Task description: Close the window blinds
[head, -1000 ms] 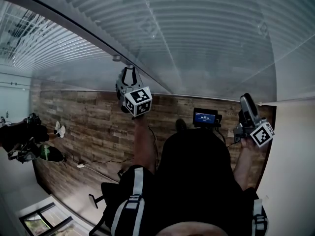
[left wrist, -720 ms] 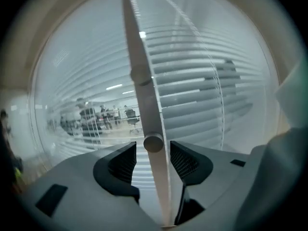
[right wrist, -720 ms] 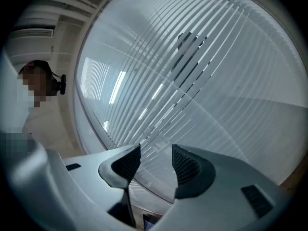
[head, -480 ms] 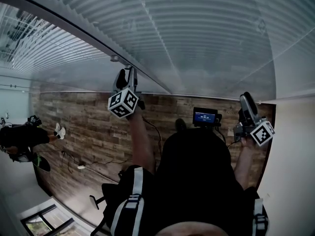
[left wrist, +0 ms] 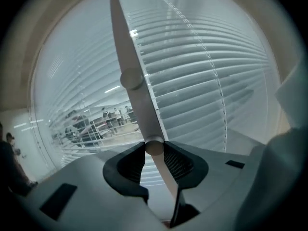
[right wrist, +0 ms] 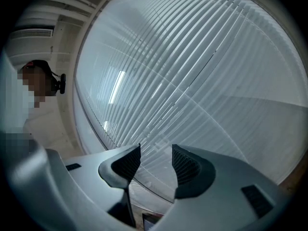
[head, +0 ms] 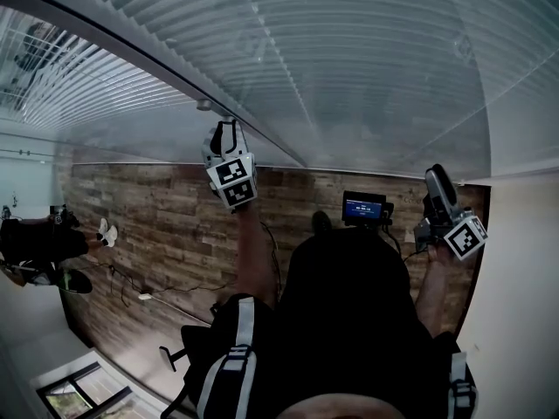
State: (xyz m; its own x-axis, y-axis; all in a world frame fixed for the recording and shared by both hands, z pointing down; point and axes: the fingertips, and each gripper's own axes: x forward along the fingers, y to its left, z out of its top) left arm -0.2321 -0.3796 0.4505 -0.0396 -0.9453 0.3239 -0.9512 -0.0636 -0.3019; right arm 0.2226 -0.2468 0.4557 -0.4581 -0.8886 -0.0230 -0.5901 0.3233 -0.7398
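Left tongs point(left wrist: 154, 150) rolled, just closed on wand point(left wrist: 124, 42), plain only in left gripper view | right tongs point(right wrist: 156, 160) apart, empty

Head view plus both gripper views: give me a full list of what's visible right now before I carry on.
white horizontal-slat window blinds: one wide set, white, across the top of the head view, ahead of both tongs
off-white round tilt wand: one, off-white, hanging in front of the blinds
brown wood-plank floor: one, brown, below the blinds
small black screen device: one, black with blue display, beside the right hand
bystander: one, dark clothes, far left
left tongs: one, grey, jaws just closed onto the wand
right tongs: one, grey, jaws apart, empty, facing the blinds
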